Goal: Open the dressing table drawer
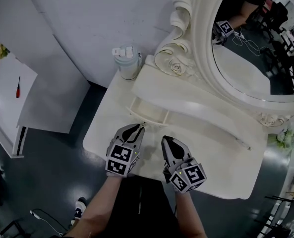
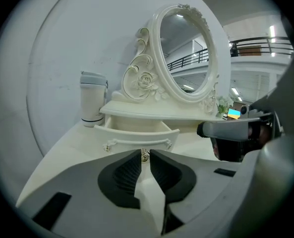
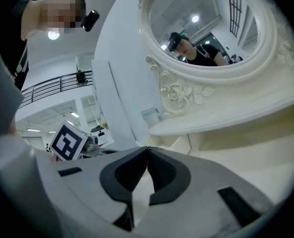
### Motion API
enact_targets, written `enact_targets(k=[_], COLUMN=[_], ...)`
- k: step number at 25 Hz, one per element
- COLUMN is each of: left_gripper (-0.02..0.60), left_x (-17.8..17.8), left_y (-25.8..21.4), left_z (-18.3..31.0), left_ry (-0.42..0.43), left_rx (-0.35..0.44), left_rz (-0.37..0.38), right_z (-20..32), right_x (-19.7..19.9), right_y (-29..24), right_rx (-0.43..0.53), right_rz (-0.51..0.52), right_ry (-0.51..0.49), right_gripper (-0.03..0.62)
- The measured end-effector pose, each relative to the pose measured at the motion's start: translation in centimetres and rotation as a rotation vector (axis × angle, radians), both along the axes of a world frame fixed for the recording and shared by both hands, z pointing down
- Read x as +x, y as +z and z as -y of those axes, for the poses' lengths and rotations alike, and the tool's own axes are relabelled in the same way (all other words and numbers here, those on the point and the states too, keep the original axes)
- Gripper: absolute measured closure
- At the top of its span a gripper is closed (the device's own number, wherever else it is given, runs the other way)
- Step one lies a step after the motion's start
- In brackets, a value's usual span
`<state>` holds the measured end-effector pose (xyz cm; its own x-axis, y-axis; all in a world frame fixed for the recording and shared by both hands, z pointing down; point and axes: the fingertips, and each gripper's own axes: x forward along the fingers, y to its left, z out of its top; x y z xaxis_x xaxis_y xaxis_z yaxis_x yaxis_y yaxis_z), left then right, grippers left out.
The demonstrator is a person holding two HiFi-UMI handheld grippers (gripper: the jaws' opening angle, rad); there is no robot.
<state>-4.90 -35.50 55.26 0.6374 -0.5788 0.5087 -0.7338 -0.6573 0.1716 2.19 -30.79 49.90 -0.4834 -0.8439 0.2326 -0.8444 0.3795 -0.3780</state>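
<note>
The left gripper (image 1: 141, 127) has its jaws narrow, the tips closed on the small metal knob (image 2: 145, 155) that hangs at the middle of the drawer (image 2: 137, 135) front. It points down at a slant from over the desk's front half. Just to its right the right gripper (image 1: 165, 139) is held over the desk top, jaws together with nothing between them (image 3: 147, 148), clear of the drawer.

The drawer is cream white like the rest of the dressing table (image 1: 211, 157). Its front bows outward, and a thin raised moulding runs across it, ending in a small curl at each side. It sits under the left end of the raised shelf along the desk's back edge and stands partly out from under it (image 1: 149, 114), so its pale inside shows.

Beyond it, a white tumbler (image 1: 127, 61) with a grey lid stands at the desk's back left corner, just beside the shelf. A carved scroll with a rose (image 1: 176, 66) rises on the shelf next to the oval mirror (image 1: 251, 48).
</note>
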Motion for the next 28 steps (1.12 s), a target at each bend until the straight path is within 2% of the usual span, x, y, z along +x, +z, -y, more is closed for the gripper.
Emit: enact_targets(k=[4, 14, 19, 28], left_gripper=[0.580, 0.580, 0.580, 0.581], left_x=[0.4, 3.0, 4.1, 4.8], left_y=[-1.3, -6.0, -8.1, -12.0], left_z=[0.0, -0.1, -0.4, -0.3], left_ry=[0.014, 0.092, 0.118, 0.112], left_rx=[0.028, 0.106, 0.114, 0.127], left_rz=[-0.007, -0.106, -0.156, -0.248], right_z=[0.4, 0.9, 0.8, 0.8], right_x=[0.5, 2.4, 2.9, 3.4], right_y=[-1.6, -5.6, -7.6, -11.4], right_rx=[0.028, 0.101, 0.134, 0.189], right_rz=[-0.005, -0.034, -0.039, -0.025], right_ry=[0.006, 0.048, 0.043, 0.031], right_gripper=[0.588, 0.589, 0.589, 0.589])
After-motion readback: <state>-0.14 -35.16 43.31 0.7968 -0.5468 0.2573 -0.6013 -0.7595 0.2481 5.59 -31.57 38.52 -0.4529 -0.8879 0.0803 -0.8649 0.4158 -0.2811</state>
